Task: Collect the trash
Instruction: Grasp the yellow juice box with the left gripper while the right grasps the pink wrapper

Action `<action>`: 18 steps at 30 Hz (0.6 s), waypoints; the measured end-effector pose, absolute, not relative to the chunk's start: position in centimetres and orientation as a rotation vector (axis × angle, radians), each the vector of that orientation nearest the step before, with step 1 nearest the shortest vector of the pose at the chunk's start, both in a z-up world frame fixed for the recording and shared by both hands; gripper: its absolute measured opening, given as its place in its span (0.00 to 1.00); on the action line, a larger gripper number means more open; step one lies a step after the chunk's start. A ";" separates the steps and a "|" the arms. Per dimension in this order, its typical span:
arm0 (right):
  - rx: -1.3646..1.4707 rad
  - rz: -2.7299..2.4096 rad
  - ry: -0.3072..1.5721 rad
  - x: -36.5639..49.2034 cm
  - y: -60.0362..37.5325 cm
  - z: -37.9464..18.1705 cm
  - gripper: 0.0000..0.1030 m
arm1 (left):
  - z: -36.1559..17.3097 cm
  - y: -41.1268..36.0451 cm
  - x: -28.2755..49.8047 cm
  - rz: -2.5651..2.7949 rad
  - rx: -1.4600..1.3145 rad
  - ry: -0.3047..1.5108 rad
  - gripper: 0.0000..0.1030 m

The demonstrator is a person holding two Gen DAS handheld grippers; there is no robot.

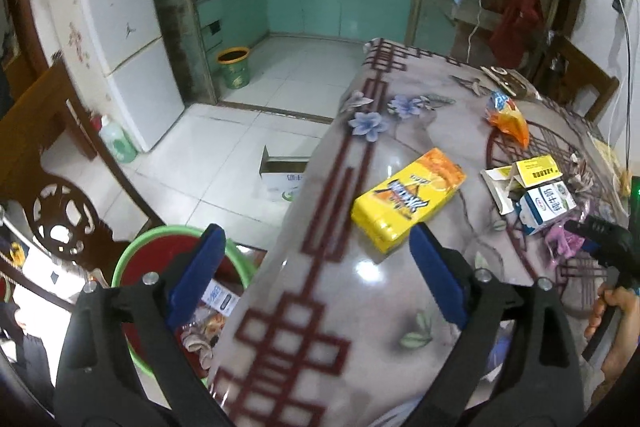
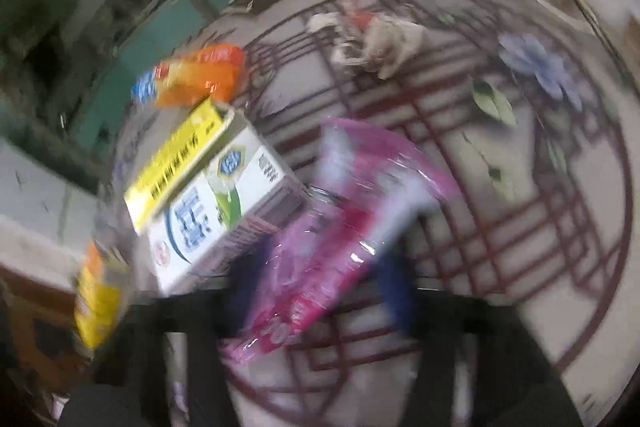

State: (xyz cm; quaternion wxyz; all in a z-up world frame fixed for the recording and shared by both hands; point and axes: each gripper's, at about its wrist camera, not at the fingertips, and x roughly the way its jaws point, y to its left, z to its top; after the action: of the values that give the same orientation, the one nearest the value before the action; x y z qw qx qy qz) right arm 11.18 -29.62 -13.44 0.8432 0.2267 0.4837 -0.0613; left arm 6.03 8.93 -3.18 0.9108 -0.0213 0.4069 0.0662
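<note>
My left gripper [image 1: 316, 251] is open and empty, above the table's near edge. A yellow carton [image 1: 408, 199] lies on the table just beyond its right finger. A green-rimmed red basin [image 1: 132, 259] with trash stands below the table at left. A white milk carton [image 1: 546, 205] and a torn yellow box [image 1: 534, 167] lie further right; both show in the right wrist view, the milk carton [image 2: 216, 207] at left. An orange wrapper [image 1: 508, 115] lies beyond. My right gripper [image 2: 320, 259] is around a pink plastic wrapper [image 2: 340, 211]; the view is blurred.
The table [image 1: 360, 307] has a glossy flower-patterned cover. A crumpled tissue [image 2: 384, 43] lies far on it. A wooden chair [image 1: 60, 187] stands left, a cardboard box [image 1: 280, 175] and a green bin [image 1: 234, 67] on the tiled floor, a fridge [image 1: 120, 27] behind.
</note>
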 end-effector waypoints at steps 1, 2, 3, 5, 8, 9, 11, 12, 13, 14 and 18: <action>0.464 -0.108 1.028 11.1 -29.2 -13.6 0.20 | -3.2 8.6 6.3 0.129 -0.037 0.842 0.88; 0.454 -0.078 1.032 10.9 -29.2 -13.7 0.16 | -3.3 7.9 7.1 0.117 -0.024 0.847 0.89; 0.448 -0.053 1.040 10.6 -29.3 -13.7 0.15 | -3.4 7.3 7.6 0.110 -0.012 0.849 0.90; 0.440 -0.011 1.043 9.6 -29.4 -13.0 0.13 | -3.6 6.2 9.0 0.081 0.026 0.859 0.92; 0.384 0.073 1.037 6.7 -28.9 -10.5 0.13 | -4.4 4.7 10.7 0.055 0.118 0.860 0.93; 0.378 0.111 1.029 5.1 -28.6 -9.4 0.13 | -5.1 4.2 11.5 0.063 0.166 0.856 0.93; 0.371 0.173 1.002 2.5 -27.8 -7.7 0.13 | -6.7 4.0 12.7 0.075 0.199 0.881 0.93; 0.358 0.212 0.991 0.8 -27.1 -7.1 0.13 | -8.1 4.0 13.7 0.068 0.186 0.927 0.93; 0.341 0.244 0.987 -0.5 -26.2 -6.8 0.13 | -9.0 4.0 14.4 0.059 0.168 0.959 0.93; 0.323 0.265 0.987 -1.0 -25.5 -6.9 0.13 | -10.0 4.0 15.1 0.050 0.150 0.993 0.93; 0.305 0.362 1.080 -1.5 -22.6 -9.7 0.13 | -11.0 3.6 16.5 0.034 0.128 1.002 0.95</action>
State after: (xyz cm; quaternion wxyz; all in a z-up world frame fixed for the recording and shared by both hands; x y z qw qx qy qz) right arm -1.45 -22.58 -9.67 0.8311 0.1438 0.5093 0.1709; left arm 16.52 3.55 -11.00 0.8750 0.0614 0.4799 0.0163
